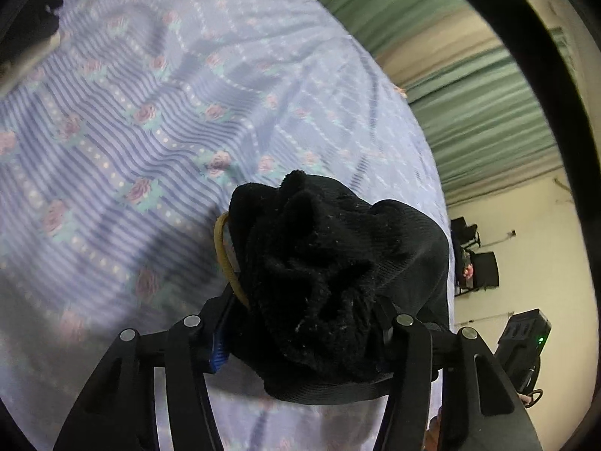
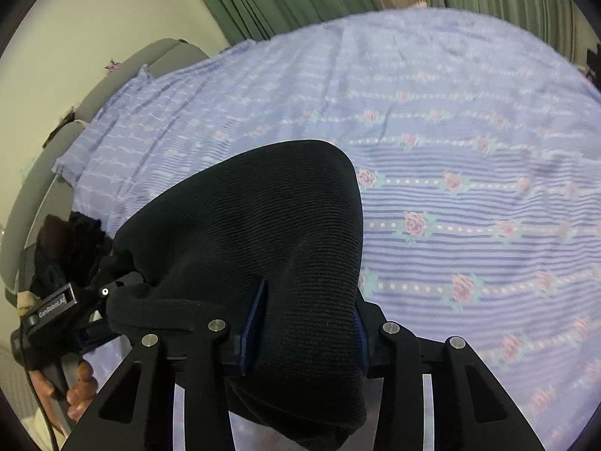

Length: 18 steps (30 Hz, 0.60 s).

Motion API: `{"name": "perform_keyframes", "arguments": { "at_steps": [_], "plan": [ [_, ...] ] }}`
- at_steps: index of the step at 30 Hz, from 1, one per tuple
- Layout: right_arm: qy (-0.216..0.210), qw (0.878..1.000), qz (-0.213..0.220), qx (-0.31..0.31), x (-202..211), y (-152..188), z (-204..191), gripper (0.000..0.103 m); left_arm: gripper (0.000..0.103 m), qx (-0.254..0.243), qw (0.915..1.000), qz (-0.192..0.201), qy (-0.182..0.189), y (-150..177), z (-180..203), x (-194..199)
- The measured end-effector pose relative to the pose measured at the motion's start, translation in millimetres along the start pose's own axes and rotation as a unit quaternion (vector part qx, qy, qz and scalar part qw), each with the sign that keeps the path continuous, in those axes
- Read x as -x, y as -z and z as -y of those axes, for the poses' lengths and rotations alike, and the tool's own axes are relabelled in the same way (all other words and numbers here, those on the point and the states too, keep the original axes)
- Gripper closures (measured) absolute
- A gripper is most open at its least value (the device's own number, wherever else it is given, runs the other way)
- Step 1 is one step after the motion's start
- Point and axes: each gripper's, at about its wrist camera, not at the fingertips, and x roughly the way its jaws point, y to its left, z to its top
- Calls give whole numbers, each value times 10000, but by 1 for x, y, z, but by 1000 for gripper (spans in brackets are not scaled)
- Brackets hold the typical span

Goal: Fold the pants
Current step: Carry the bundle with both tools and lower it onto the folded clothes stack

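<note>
The black pants [image 1: 330,285] are bunched in my left gripper [image 1: 304,342], which is shut on them; the fleecy inside and a tan elastic loop [image 1: 225,259] show. In the right wrist view my right gripper [image 2: 300,323] is shut on another part of the black pants [image 2: 263,233], ribbed side out, held above the bed. The left gripper [image 2: 75,300] and the hand holding it show at the lower left of the right view, also in black cloth.
A lilac bedsheet with stripes and pink roses [image 1: 150,120] [image 2: 469,150] covers the bed below. Green curtains [image 1: 469,94] hang behind. A grey headboard [image 2: 45,158] stands at the left. Dark clothes [image 1: 33,26] lie at the far corner. Black chairs [image 1: 477,259] stand by the wall.
</note>
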Motion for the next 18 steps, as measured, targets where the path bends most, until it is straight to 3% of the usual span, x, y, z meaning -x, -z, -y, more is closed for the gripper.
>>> {"name": "perform_keyframes", "arguments": {
  "at_steps": [8, 18],
  "plan": [
    [38, 9978, 606, 266, 108, 12, -29, 63, 49, -438, 9979, 430, 216, 30, 55, 85],
    [-259, 9913, 1214, 427, 252, 28, -66, 63, 50, -1358, 9827, 1257, -107, 84, 151, 224]
  ]
}}
